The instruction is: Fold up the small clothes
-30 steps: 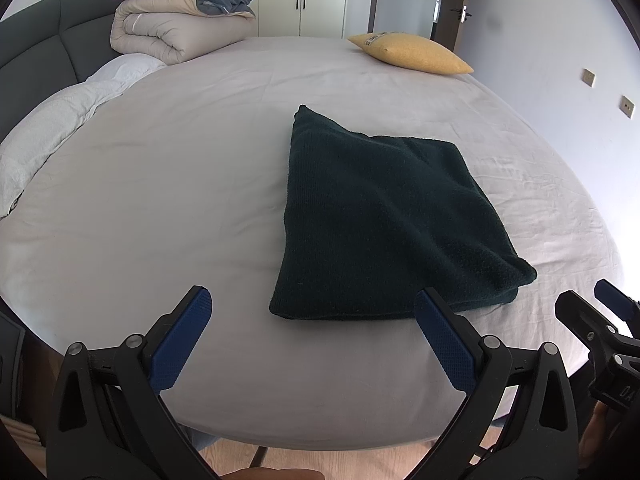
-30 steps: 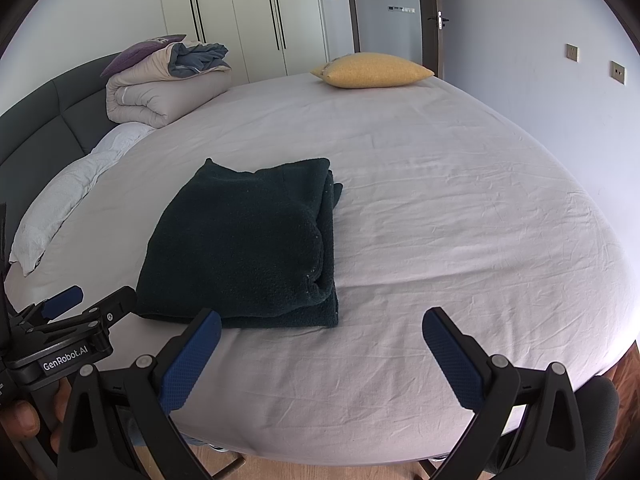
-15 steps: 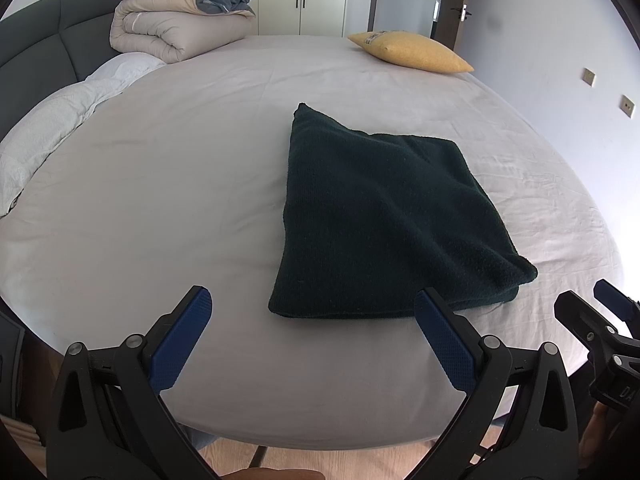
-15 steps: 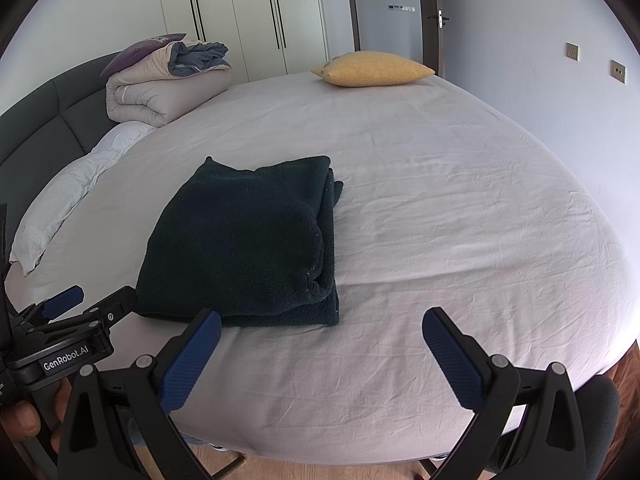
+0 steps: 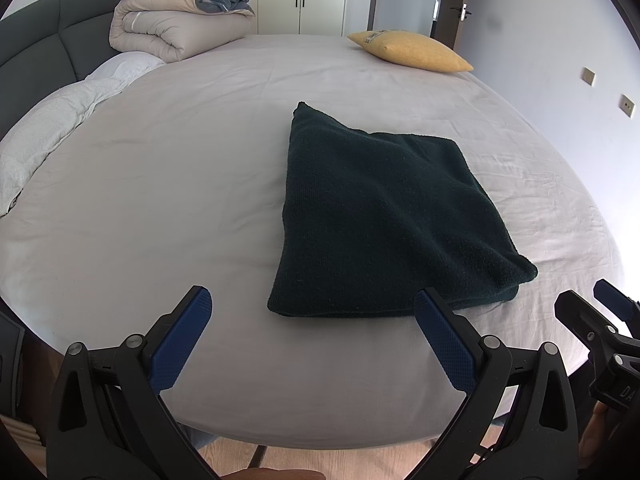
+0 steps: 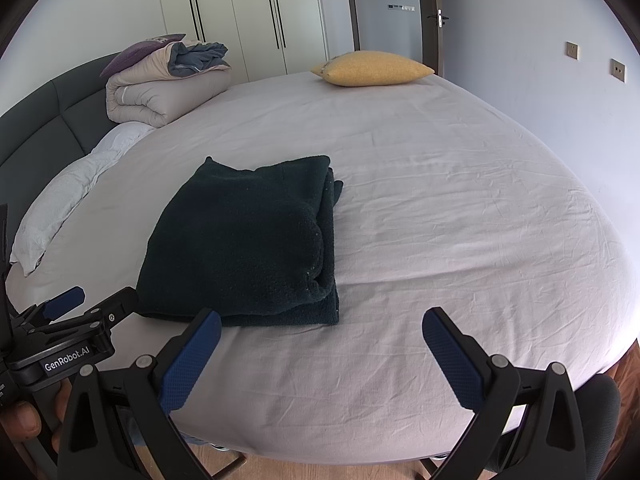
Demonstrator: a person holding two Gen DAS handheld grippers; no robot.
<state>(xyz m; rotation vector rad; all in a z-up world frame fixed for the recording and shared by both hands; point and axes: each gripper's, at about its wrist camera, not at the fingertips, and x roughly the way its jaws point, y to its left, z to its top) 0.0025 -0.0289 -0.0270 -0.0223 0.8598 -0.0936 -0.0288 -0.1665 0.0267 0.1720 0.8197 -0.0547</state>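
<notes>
A dark green knitted garment (image 5: 384, 216) lies folded into a thick rectangle on the white bed sheet (image 5: 160, 200); it also shows in the right wrist view (image 6: 244, 240). My left gripper (image 5: 312, 320) is open and empty, held just short of the garment's near edge, above the bed's front edge. My right gripper (image 6: 322, 340) is open and empty, to the right of the garment's near right corner. The right gripper shows at the right edge of the left wrist view (image 5: 596, 320), and the left gripper at the left edge of the right wrist view (image 6: 86, 306).
A rolled beige duvet (image 5: 176, 28) with a purple pillow on top lies at the far left by the dark headboard (image 5: 36, 40). A yellow cushion (image 5: 412, 50) lies at the far side. A white pillow (image 5: 60, 120) lies at the left. Wooden floor (image 5: 360, 464) shows below the bed's edge.
Almost nothing has changed. Both grippers have stayed open and in place, and the garment has not moved.
</notes>
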